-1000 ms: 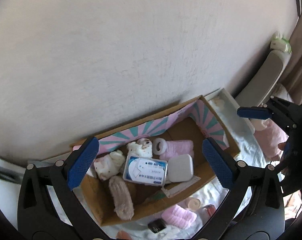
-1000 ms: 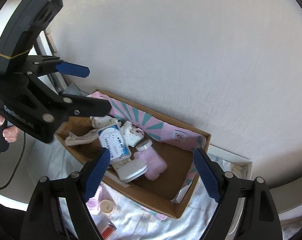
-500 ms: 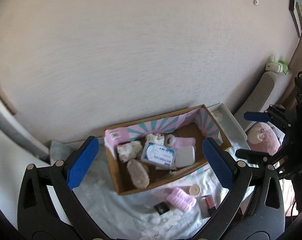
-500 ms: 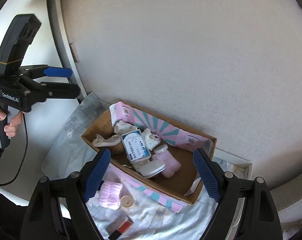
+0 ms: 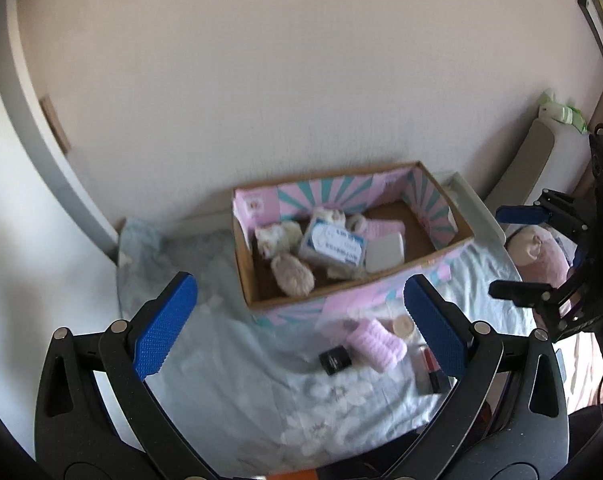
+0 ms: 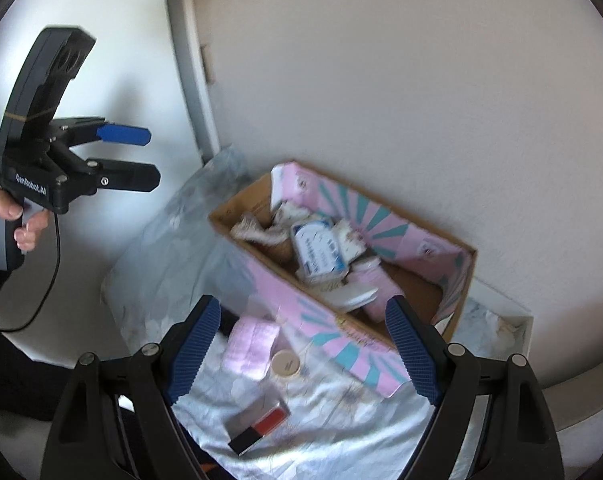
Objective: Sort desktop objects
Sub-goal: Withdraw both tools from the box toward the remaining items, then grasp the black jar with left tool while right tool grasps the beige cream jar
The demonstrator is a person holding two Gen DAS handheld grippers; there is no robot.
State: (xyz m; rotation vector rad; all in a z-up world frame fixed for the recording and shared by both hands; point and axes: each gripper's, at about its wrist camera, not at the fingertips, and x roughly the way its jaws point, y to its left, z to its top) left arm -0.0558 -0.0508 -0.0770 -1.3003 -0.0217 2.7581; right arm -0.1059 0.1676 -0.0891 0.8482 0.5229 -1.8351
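both open, empty claws pulled back from the blurred box [image 5: 353, 236], its contents indistinct.

A cardboard box [image 5: 353, 284] is being kept against the wall [image 5: 261, 80] on a cloth-covered table [image 5: 237, 376]. Inside it, a labelled packet [image 5: 335, 242] is lying between a plush toy [image 5: 275, 236] on its left and a flat case [image 5: 385, 254] on its right. Before the box, a rolled towel [image 5: 375, 344], a round lid [image 6: 286, 364] and a small dark box [image 5: 335, 360] are lying on the cloth.
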